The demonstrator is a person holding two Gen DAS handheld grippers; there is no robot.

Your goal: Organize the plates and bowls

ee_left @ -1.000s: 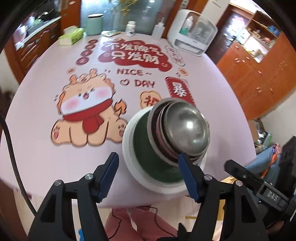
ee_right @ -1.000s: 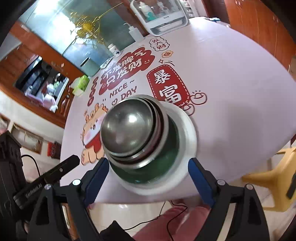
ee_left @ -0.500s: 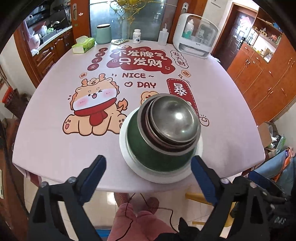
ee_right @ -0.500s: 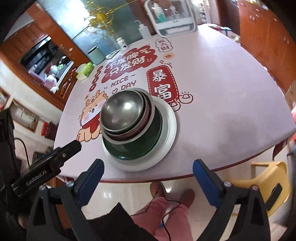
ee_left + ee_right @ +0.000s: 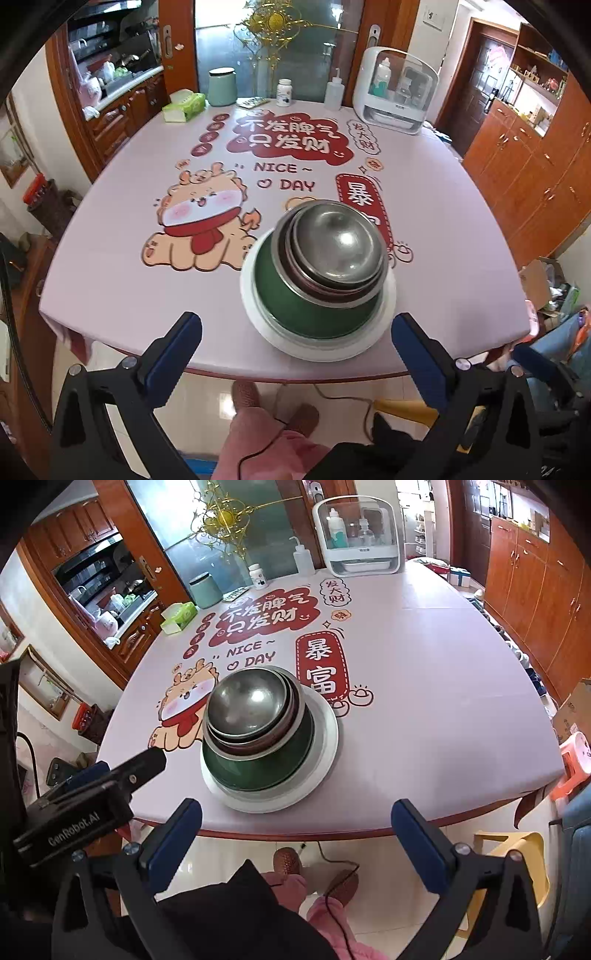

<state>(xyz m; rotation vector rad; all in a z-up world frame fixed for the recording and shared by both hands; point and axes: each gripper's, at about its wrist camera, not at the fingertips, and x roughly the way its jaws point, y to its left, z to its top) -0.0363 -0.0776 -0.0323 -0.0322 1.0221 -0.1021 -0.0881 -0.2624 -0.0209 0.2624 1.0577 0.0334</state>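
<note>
The left gripper (image 5: 295, 338) fills the bottom of its frame with its blue-padded jaws spread as wide as they go; they have just been opening, and nothing sits between them but table edge and floor. The right gripper (image 5: 295, 821) shows the same in its own view: jaws just opened to full spread, empty, hanging over the near edge of the table (image 5: 424, 709).

Just above the pads, in the lower centre of both frames, stands the task's stack. A white plate (image 5: 266, 332) lies flat on the pink cartoon-printed cloth, a green bowl (image 5: 291, 306) sits on it, and the steel bowls (image 5: 334, 247) are nested on top, all upside down. The pile looks finished, and neither gripper touches it.

The stack sits close to the near table edge, directly ahead of both grippers. The steel bowls appear to sit slightly off centre on the green one, toward the upper right in the left view, so a careless brush from a finger could slide the smooth metal off, or nudge the plate toward the edge.

Far off, along the top of the frames, a tissue box (image 5: 183, 107), a green canister (image 5: 221, 87), bottles and a white cabinet (image 5: 395, 92) stand well apart from all this.
</note>
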